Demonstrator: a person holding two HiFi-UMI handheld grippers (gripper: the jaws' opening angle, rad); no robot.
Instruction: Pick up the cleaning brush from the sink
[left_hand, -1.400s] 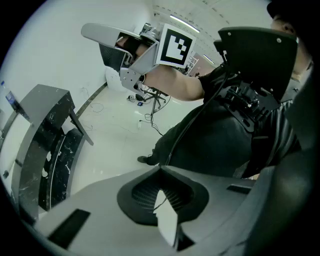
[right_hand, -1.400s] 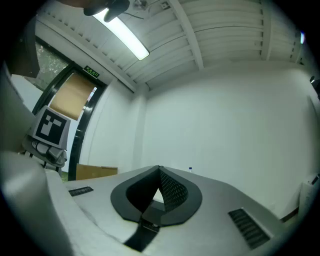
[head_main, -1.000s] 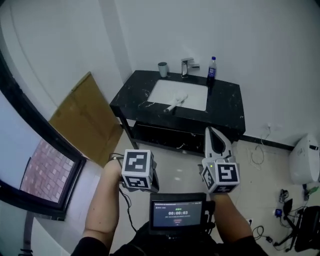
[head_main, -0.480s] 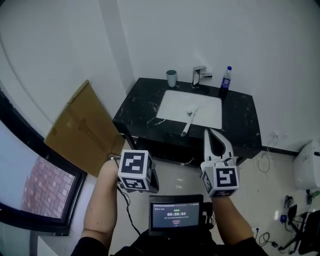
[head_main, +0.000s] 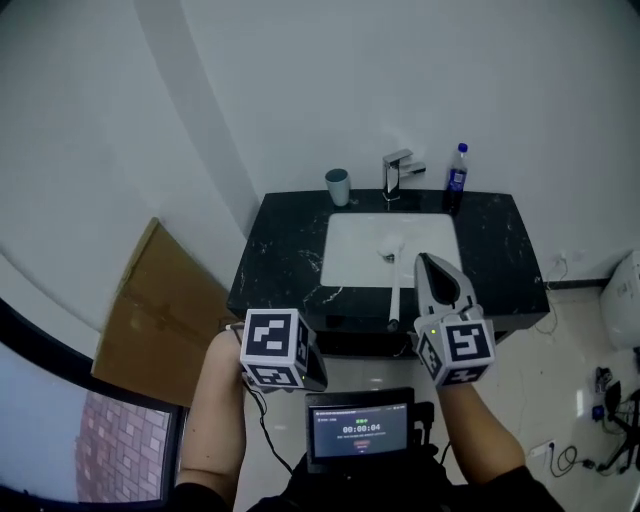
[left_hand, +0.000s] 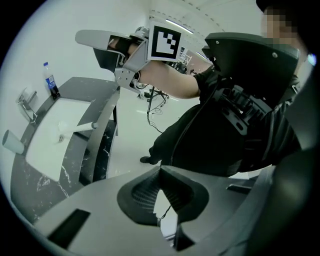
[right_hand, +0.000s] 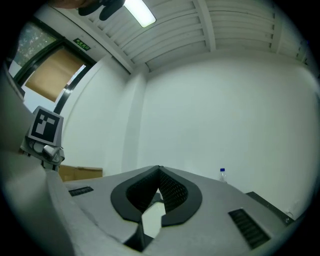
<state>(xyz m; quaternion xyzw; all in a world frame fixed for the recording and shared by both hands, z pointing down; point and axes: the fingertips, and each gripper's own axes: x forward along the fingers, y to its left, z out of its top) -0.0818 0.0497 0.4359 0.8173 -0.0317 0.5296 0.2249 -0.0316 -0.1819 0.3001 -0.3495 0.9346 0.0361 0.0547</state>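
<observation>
Cleaning brush lies in white sink, head in the basin, handle reaching out over the front edge of black counter. Neither gripper touches it. Right gripper: jaws pressed together, nothing between them; in head view its tip shows just right of the handle. Left gripper: jaws together, empty, near side of the counter. Faucet, bottle and cup stand behind the sink.

Your left tool is angled steeply down, your right tool points ahead roughly level, both with jaws closed on nothing.
</observation>
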